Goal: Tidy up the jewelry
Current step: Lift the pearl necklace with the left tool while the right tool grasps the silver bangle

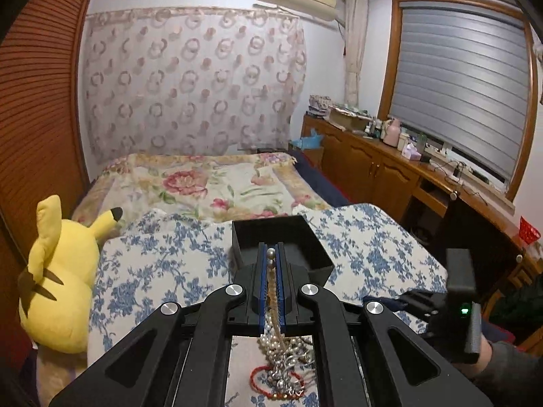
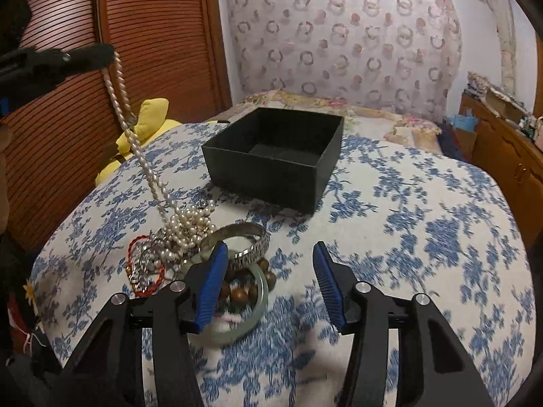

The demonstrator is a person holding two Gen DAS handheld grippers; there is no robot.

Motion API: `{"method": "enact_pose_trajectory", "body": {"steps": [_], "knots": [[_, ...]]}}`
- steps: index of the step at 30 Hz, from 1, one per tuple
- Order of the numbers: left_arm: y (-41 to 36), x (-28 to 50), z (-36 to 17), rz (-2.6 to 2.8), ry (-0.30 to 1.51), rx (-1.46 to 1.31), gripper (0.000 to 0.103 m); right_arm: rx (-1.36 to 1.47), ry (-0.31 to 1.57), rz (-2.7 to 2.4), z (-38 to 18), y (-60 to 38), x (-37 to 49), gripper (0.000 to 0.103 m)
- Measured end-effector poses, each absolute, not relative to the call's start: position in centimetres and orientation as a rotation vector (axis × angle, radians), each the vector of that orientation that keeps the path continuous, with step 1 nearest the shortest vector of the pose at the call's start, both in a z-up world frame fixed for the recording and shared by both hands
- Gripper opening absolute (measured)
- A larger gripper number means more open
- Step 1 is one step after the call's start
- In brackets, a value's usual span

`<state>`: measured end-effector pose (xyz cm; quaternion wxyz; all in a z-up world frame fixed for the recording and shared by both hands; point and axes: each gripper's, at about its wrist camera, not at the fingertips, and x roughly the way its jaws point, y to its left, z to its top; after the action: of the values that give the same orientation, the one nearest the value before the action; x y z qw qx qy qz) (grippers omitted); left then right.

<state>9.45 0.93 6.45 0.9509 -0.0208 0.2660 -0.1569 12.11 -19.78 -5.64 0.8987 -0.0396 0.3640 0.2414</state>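
My left gripper (image 1: 270, 254) is shut on a pearl necklace (image 1: 271, 291) and holds it lifted; in the right wrist view the strand (image 2: 142, 156) hangs from that gripper (image 2: 108, 55) down to a jewelry pile (image 2: 190, 234) on the blue floral cloth. The pile holds a silver bangle (image 2: 253, 237), a green jade bangle (image 2: 261, 291), a brown bead bracelet (image 2: 241, 288) and a red cord bracelet (image 2: 144, 268). An open, empty black box (image 2: 275, 156) stands behind the pile; it also shows in the left wrist view (image 1: 271, 234). My right gripper (image 2: 268, 274) is open, its left finger over the bangles.
A yellow plush toy (image 1: 57, 271) lies at the left edge of the cloth, against a wooden slatted door (image 2: 152, 34). A floral bed (image 1: 203, 183) lies beyond. A wooden cabinet (image 1: 390, 166) with clutter runs along the right under a window.
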Motion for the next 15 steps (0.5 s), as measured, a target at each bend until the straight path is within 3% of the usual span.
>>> {"method": "enact_pose_trajectory", "body": {"steps": [15], "knots": [[0.8,9.8,10.2,-0.309,0.469,-0.031,0.004,-0.058,0.915,0.585,-7.2,-18.1,15.8,0.034]]}}
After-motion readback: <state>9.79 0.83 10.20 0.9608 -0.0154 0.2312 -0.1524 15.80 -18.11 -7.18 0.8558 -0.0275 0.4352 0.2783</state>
